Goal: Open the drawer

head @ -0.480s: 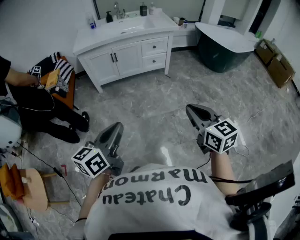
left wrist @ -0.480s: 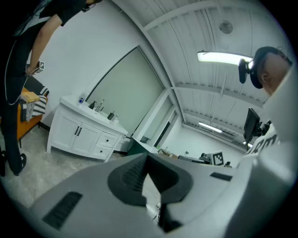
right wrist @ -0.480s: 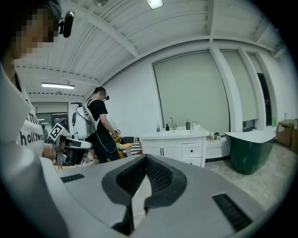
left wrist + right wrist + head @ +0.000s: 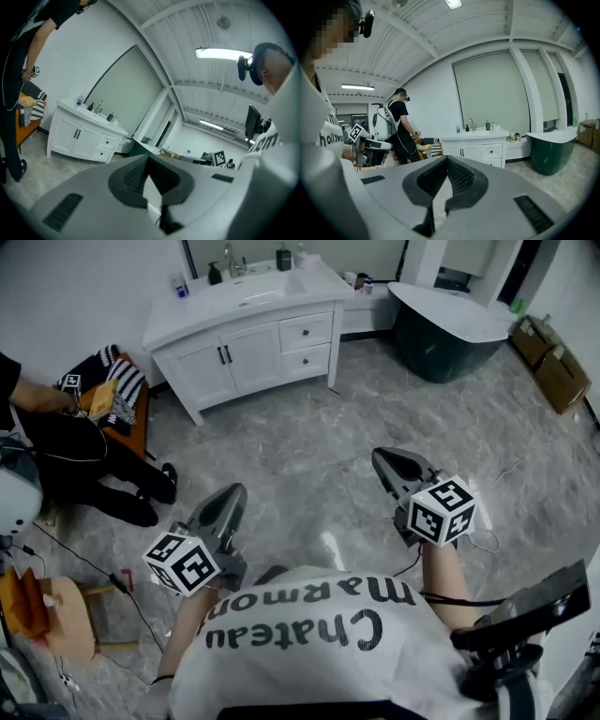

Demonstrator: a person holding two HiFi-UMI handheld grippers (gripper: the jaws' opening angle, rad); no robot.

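A white vanity cabinet (image 4: 246,329) stands far across the grey floor, with two small drawers, the upper (image 4: 308,332) and the lower (image 4: 309,361), both closed at its right side. My left gripper (image 4: 233,493) and right gripper (image 4: 383,460) hang in front of my chest, well short of the cabinet, both shut with nothing held. In the left gripper view the jaws (image 4: 149,157) meet at a point and the drawers (image 4: 106,141) show small at the left. The right gripper view shows its jaws (image 4: 446,160) meeting below the distant drawers (image 4: 492,151).
A dark green bathtub (image 4: 448,330) stands right of the vanity, with cardboard boxes (image 4: 549,367) beyond it. At the left, a person in black (image 4: 66,451) sits by a chair with striped cloth (image 4: 119,388). A wooden stool (image 4: 58,615) and cables (image 4: 103,577) lie nearby.
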